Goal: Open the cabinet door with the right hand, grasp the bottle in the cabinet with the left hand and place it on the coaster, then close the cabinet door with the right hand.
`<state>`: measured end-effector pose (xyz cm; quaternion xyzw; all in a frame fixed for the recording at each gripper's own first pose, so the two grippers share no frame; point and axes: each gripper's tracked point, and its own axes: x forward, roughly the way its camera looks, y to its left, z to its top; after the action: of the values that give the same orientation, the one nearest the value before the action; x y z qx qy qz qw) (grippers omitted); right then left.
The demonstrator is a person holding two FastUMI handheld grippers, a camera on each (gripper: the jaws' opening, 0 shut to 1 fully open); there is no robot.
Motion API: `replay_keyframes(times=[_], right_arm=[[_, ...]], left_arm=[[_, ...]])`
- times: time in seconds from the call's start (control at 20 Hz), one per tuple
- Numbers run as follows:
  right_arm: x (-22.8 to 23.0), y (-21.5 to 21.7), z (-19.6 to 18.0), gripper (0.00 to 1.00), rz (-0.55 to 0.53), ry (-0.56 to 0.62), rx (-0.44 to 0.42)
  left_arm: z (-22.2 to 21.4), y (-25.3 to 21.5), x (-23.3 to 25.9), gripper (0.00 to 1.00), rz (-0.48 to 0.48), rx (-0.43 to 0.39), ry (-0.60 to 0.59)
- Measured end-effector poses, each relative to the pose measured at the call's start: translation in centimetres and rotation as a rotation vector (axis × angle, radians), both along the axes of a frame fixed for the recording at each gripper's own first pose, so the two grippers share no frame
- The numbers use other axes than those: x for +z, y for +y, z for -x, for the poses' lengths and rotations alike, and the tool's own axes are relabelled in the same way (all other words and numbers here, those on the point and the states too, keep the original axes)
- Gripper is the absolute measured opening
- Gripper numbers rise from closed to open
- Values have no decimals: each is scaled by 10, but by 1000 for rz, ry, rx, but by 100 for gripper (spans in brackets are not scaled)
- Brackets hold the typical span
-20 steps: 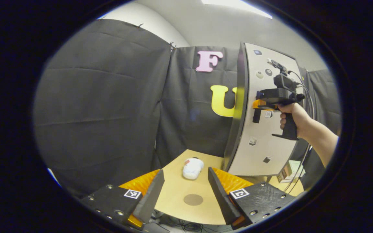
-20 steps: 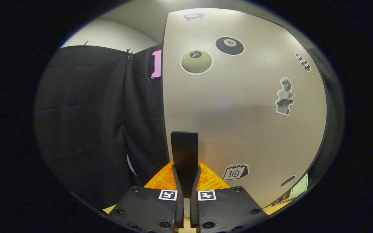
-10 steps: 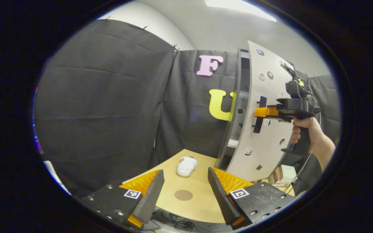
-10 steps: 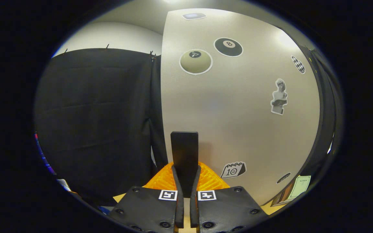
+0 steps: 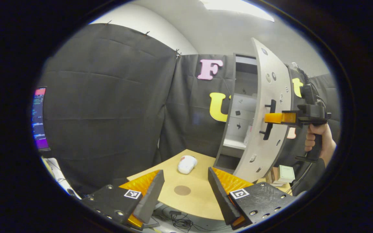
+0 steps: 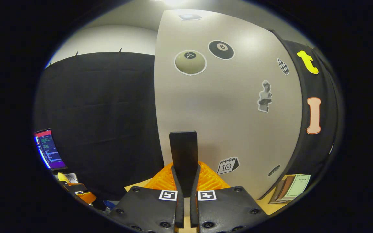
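In the left gripper view the grey cabinet [image 5: 240,116] stands at the table's back right, and its sticker-covered door [image 5: 272,81] is swung partly open, showing pale shelves. A person's hand holds my right gripper [image 5: 268,118], shut on the door's black handle [image 5: 269,119]. The same handle [image 6: 183,149] fills the right gripper view, pinched in my right gripper [image 6: 185,174] against the door [image 6: 231,106]. My left gripper [image 5: 185,187] stands open low over the table's near edge. The round brown coaster [image 5: 182,190] lies between its fingers. I cannot make out the bottle among the shelves.
A white rounded object [image 5: 187,163] lies on the wooden table [image 5: 202,204] behind the coaster. Small boxes and booklets [image 5: 283,173] sit to the right of the cabinet's foot, also the booklets [image 6: 295,189]. A lit monitor [image 5: 38,118] stands far left. Cables hang under the table's front edge.
The door has swung further open, pulled by my right gripper on its handle, and the shelves inside have come into sight. My left gripper stays open over the coaster.
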<state>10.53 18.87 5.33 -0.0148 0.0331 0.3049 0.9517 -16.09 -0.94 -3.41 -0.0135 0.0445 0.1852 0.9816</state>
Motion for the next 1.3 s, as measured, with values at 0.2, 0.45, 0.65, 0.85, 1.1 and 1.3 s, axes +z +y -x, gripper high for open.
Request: replay_keyframes(times=[0.2,0.45,0.65,0.85,1.1,1.3], right_arm=[[1,-8,3,9,-40,-23,20],[1,-18,5,9,-58,-13,23],[2,-26,2,6,-73,-6,-10],[2,-35,3,8,-90,-9,-51],[5,-50,2,5,-112,-20,-106],[6,-64,-2,8,-121,-31,-175]], left_arm=[[2,-18,-20,82,-14,-27,38],[-21,-47,-26,82,-21,-102,78],[-46,-73,-27,82,-27,-175,77],[-56,-92,-32,82,-31,-217,85],[-61,-101,-39,82,-35,-246,104],[-62,-103,-43,82,-30,-266,125]])
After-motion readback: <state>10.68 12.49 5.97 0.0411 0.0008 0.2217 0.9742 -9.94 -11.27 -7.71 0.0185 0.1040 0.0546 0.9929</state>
